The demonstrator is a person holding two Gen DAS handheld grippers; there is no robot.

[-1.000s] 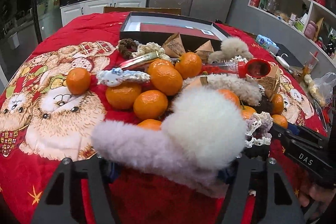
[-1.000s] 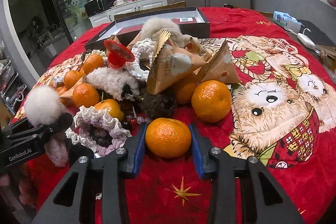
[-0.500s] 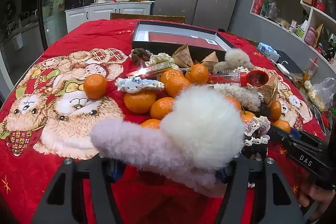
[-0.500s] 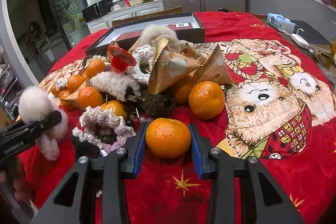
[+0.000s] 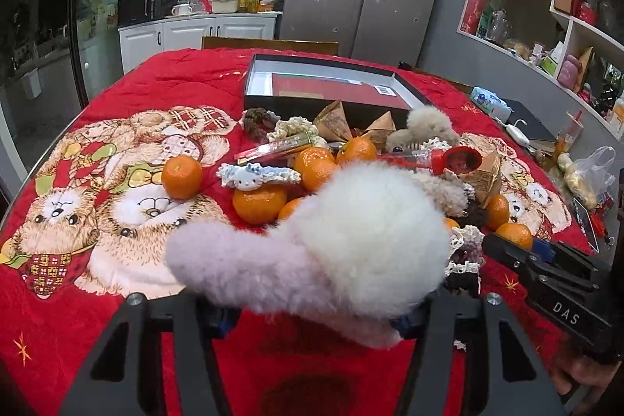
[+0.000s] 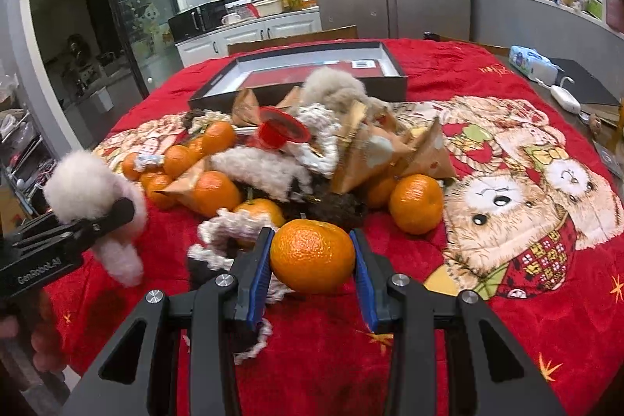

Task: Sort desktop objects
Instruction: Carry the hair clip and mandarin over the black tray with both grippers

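**Fluffy white fur in one gripper, an orange in the other**

Fluffy white and pale pink, the plush toy (image 5: 343, 252) sits between the fingers of the left gripper (image 5: 312, 314), whose jaws have just been closing; they stand partly apart and press the fur from both sides. The toy is clear of the red bear-print tablecloth (image 5: 117, 96), in front of the heap of objects. It has a round white pom-pom head and a pinkish limb that sticks out to the left.

The right gripper (image 6: 312, 268) is narrowed onto a mandarin (image 6: 312, 254), its blue pads (image 6: 260, 260) against either side of the fruit. The mandarin is bright, dimpled and whole, held near the heap's front edge. Behind the heap lies an open dark box (image 6: 394, 77).
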